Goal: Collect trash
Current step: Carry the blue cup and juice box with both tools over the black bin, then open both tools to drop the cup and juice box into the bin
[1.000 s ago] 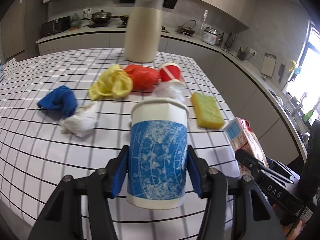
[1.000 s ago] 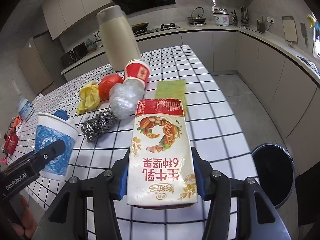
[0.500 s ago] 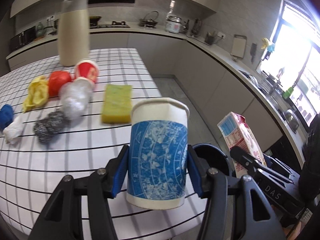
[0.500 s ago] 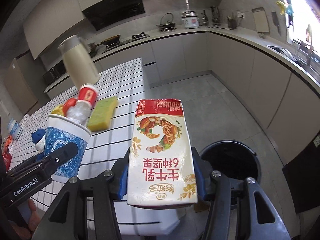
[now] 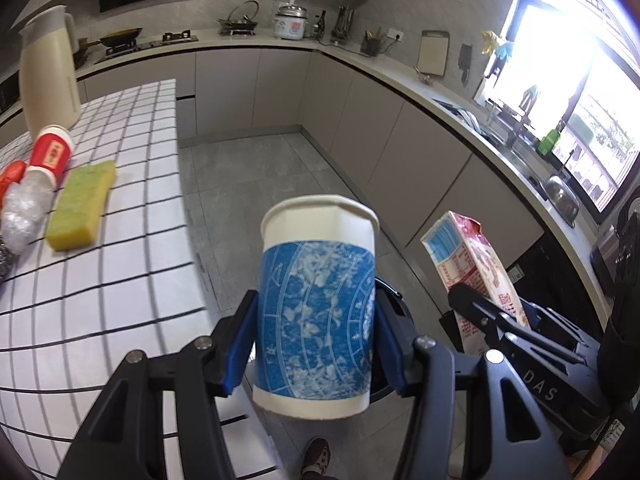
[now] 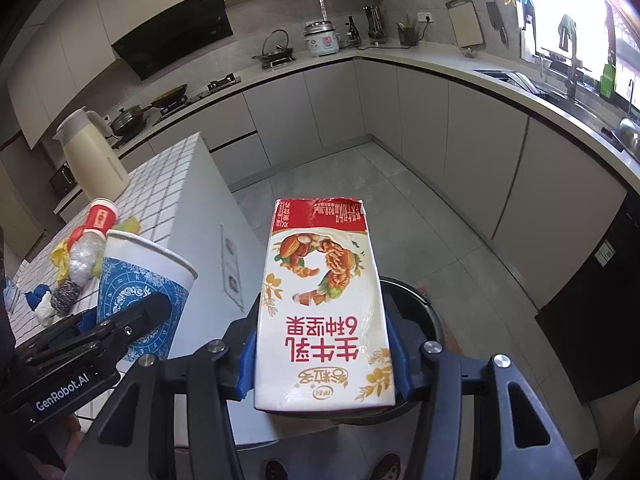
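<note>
My left gripper (image 5: 316, 344) is shut on a blue and white paper cup (image 5: 316, 308), held upright past the table's edge, above the floor. My right gripper (image 6: 324, 354) is shut on a red and white milk carton (image 6: 322, 304), printed side up. Behind the carton shows the rim of a black round bin (image 6: 416, 304) on the floor; the carton hides most of it. The cup (image 6: 140, 292) and the left gripper's arm appear at the left of the right wrist view. At the right of the left wrist view the carton (image 5: 472, 264) shows, and the bin's dark rim (image 5: 390, 290) peeks out behind the cup.
The white tiled table (image 5: 120, 248) at the left bears a yellow-green sponge (image 5: 82, 204), a red cup (image 5: 52, 152), a clear plastic wad (image 5: 24, 212), a steel scourer (image 6: 66, 298), cloths and a cream jug (image 5: 48, 76). Grey cabinets line the floor. The person's shoes (image 6: 386, 466) are below.
Both grippers have swung right, off the table and out over the floor, each keeping its load. The bin has come into view beneath them.
</note>
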A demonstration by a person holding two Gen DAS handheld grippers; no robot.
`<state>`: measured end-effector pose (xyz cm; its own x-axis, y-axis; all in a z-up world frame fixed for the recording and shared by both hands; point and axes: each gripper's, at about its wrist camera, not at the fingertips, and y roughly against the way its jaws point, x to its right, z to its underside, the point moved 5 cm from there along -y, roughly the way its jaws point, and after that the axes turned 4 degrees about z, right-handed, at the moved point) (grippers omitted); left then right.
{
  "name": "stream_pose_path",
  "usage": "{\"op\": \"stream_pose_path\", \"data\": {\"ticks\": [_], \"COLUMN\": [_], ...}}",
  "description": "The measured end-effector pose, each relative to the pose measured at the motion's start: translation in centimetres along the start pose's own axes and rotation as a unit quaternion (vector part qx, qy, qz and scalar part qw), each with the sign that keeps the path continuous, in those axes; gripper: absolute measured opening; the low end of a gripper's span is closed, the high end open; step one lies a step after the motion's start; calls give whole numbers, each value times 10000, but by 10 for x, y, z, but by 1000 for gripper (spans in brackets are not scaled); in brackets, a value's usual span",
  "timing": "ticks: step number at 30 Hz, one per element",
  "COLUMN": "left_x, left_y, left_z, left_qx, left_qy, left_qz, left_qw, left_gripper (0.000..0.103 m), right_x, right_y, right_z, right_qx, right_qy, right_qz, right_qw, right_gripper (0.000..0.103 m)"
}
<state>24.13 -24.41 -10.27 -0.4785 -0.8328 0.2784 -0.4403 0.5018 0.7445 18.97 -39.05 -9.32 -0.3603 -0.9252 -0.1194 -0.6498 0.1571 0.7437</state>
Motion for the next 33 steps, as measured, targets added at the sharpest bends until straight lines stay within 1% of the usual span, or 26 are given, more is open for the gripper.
{"op": "stream_pose_path", "data": {"ticks": [6, 11, 17, 20, 25, 28, 30, 32, 33], "left_x": [17, 19, 17, 17, 11, 10, 12, 9, 8], "left_y": [-33, -60, -88, -99, -123, -135, -146, -157, -161], "left_z": [11, 24, 38, 42, 52, 58, 61, 64, 65], "left_qx": [-244, -429, -628, -690, -918, -1065, -1217, -1352, -1404], "left_qy": [-29, 40, 131, 186, 373, 502, 558, 642, 662], "left_qz": [-73, -223, -426, -482, -552, -573, -570, -620, -676], "left_qw": [9997, 9988, 9970, 9963, 9935, 9914, 9894, 9868, 9856], "left_gripper": [56, 56, 56, 56, 57, 61, 64, 74, 75], "right_x": [33, 54, 68, 73, 77, 81, 83, 87, 89], "right_y": [-27, -62, -102, -123, -154, -173, -182, -190, -193], "right_z": [7, 20, 33, 38, 48, 52, 53, 52, 50], "right_qx": [-224, -572, -905, -1095, -1360, -1594, -1657, -1668, -1652], "right_qy": [-21, -47, 84, 151, 312, 376, 387, 433, 473], "right_qz": [-4, -90, -158, -248, -316, -414, -364, -282, -217], "right_qw": [9997, 9983, 9957, 9936, 9897, 9856, 9847, 9846, 9849], "right_gripper": [55, 55, 55, 55, 55, 56, 56, 59, 59]}}
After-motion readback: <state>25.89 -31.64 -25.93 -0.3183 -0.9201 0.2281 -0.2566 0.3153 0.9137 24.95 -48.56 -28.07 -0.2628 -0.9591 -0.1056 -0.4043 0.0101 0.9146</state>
